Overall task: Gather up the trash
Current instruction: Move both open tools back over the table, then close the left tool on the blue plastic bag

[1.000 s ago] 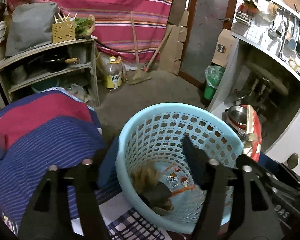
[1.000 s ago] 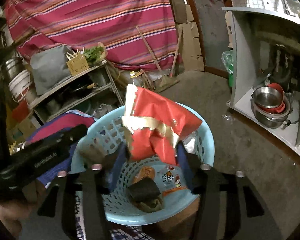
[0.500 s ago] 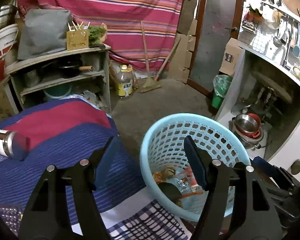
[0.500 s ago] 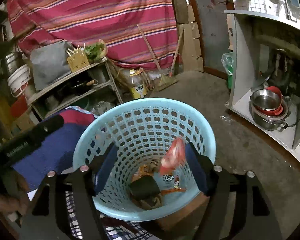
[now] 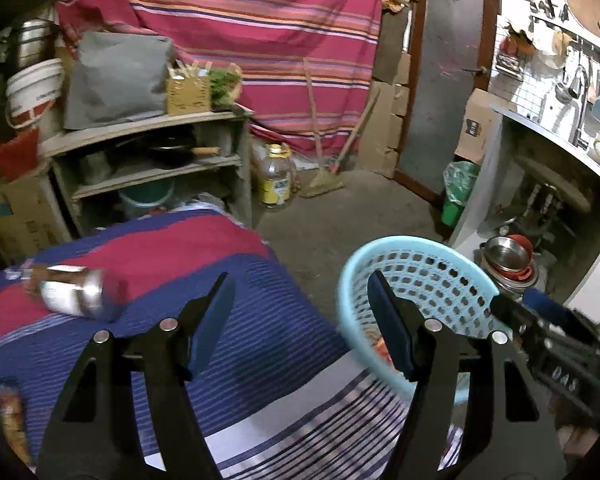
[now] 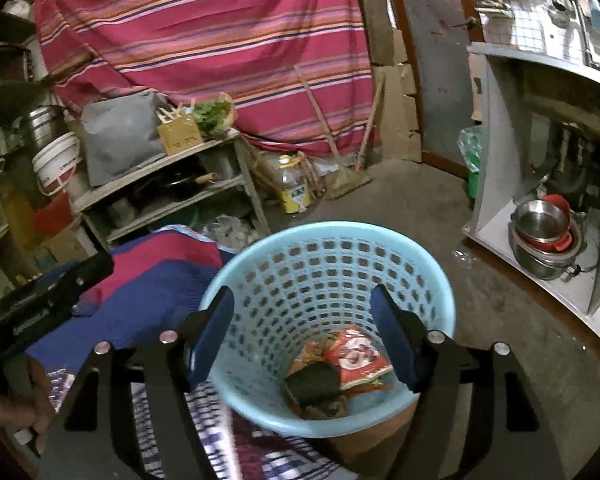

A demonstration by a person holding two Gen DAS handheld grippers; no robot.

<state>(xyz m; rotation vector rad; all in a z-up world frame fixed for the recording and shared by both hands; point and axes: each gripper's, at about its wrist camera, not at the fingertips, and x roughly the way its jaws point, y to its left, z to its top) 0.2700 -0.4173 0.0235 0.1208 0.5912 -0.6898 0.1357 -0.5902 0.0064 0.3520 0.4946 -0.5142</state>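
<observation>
Trash, a red snack wrapper (image 6: pixel 358 356) and a dark lump (image 6: pixel 314 380), lies in the bottom of the light-blue basket (image 6: pixel 328 240), straight under the right gripper (image 6: pixel 302 344), whose jaws stand wide and hold nothing. The left gripper (image 5: pixel 300 330) is equally wide and empty over the striped blanket (image 5: pixel 260 320). A metal can (image 5: pixel 80 294) lies at ten o'clock from it, the basket at three o'clock.

No legible text anywhere.
</observation>
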